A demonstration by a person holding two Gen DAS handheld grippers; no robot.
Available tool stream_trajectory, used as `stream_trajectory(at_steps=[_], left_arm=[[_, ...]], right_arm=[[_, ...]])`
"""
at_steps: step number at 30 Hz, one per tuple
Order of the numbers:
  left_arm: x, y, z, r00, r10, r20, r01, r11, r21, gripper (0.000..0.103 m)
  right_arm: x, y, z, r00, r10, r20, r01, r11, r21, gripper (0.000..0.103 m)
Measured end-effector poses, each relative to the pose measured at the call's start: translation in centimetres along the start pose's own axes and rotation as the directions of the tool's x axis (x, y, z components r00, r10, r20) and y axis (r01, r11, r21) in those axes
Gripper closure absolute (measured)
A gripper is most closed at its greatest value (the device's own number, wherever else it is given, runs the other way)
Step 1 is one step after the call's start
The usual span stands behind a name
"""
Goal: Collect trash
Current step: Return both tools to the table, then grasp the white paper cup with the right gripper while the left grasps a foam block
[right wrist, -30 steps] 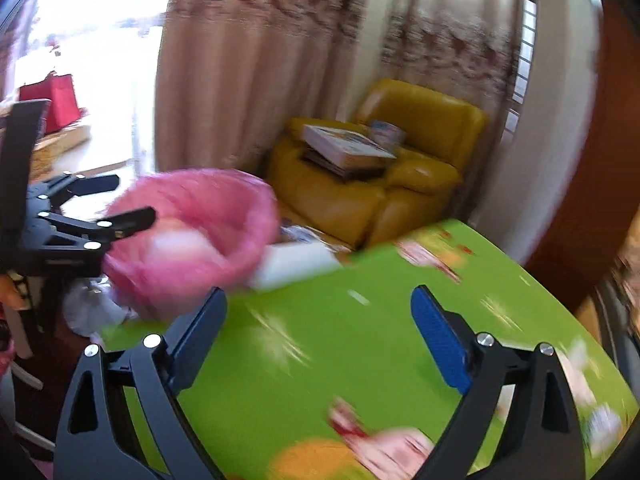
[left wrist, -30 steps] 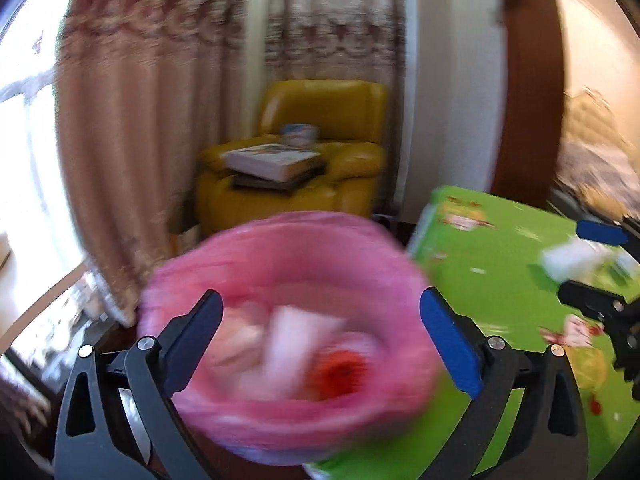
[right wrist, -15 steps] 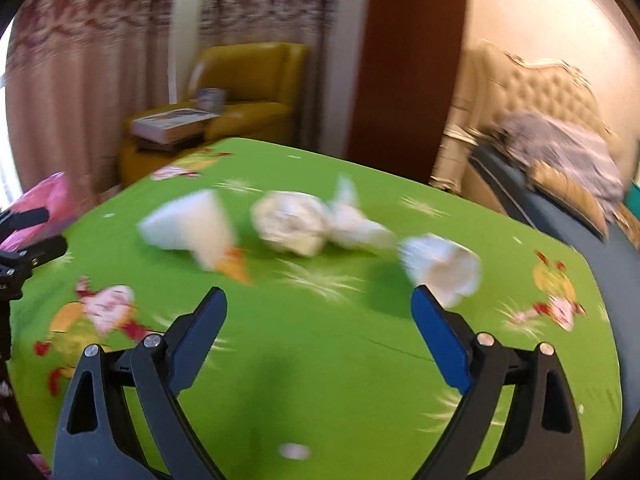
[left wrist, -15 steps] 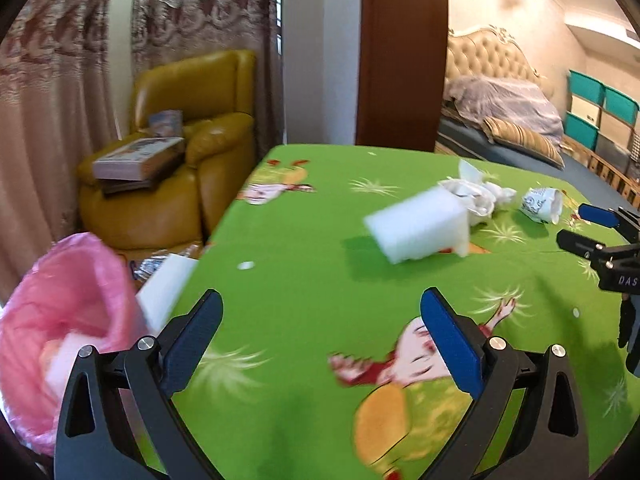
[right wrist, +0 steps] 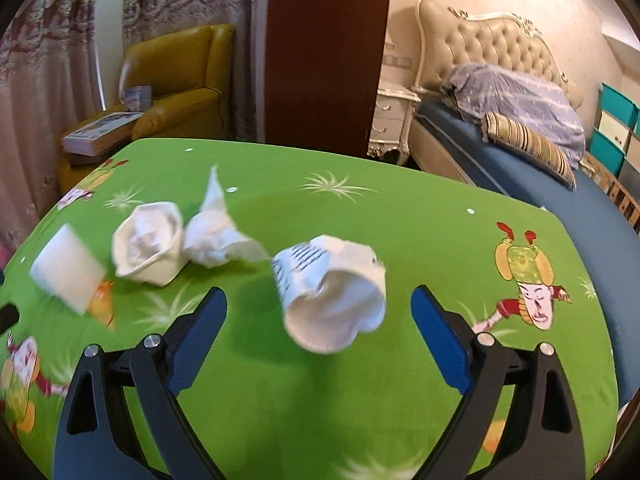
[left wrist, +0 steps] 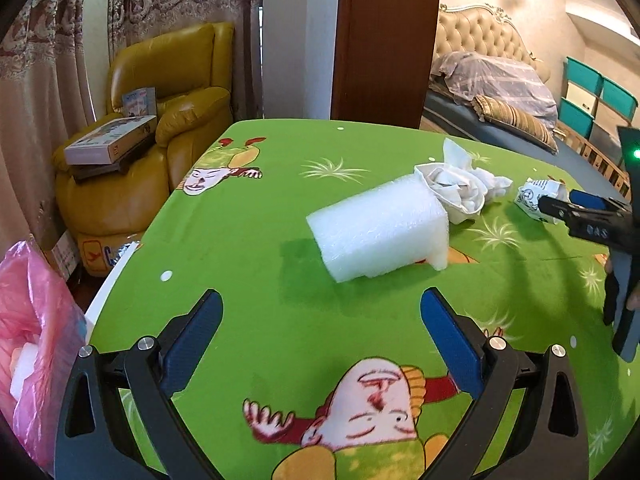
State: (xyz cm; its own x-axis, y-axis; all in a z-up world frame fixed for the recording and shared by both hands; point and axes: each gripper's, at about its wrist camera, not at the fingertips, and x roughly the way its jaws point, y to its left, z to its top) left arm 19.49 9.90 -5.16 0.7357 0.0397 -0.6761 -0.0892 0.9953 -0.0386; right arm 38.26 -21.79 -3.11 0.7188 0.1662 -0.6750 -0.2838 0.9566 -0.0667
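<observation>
- Our left tongs hang released over the green worktop, both blue pads spread, nothing between them.
- Ahead of them lies a white foam block, its long axis running from near-left to far-right, the far end touching a crumpled paper wad.
- Our right tongs are likewise spread wide; a crushed paper cup lies on its side between the pads, mouth toward us.
- A pink trash bag sits off the worktop's left edge.

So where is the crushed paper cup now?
In the right wrist view the cup lies on the green table, just ahead of the open right gripper, right of the tissue.
</observation>
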Motion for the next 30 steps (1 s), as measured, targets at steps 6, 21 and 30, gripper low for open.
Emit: stream_trajectory(at_steps=[6, 21, 30], left_arm=[[2.0, -1.0, 0.4, 0.998, -0.025, -0.061, 0.025, 1.000, 0.001, 0.009], [4.7, -5.4, 4.0, 0.998, 0.025, -0.062, -0.027, 0.999, -0.028, 0.009], [6.8, -5.5, 4.3, 0.995, 0.029, -0.100, -0.034, 0.998, -0.044, 0.019]], right_arm=[[2.7, -0.4, 0.5, 0.998, 0.027, -0.057, -0.028, 0.999, -0.016, 0.029], [-2.2, 0.1, -2.2, 0.997, 0.070, 0.043, -0.069, 0.997, -0.032, 0.053], [-4.3, -0.3, -3.7, 0.992, 0.100, 0.076, -0.101, 0.995, 0.005, 0.053]])
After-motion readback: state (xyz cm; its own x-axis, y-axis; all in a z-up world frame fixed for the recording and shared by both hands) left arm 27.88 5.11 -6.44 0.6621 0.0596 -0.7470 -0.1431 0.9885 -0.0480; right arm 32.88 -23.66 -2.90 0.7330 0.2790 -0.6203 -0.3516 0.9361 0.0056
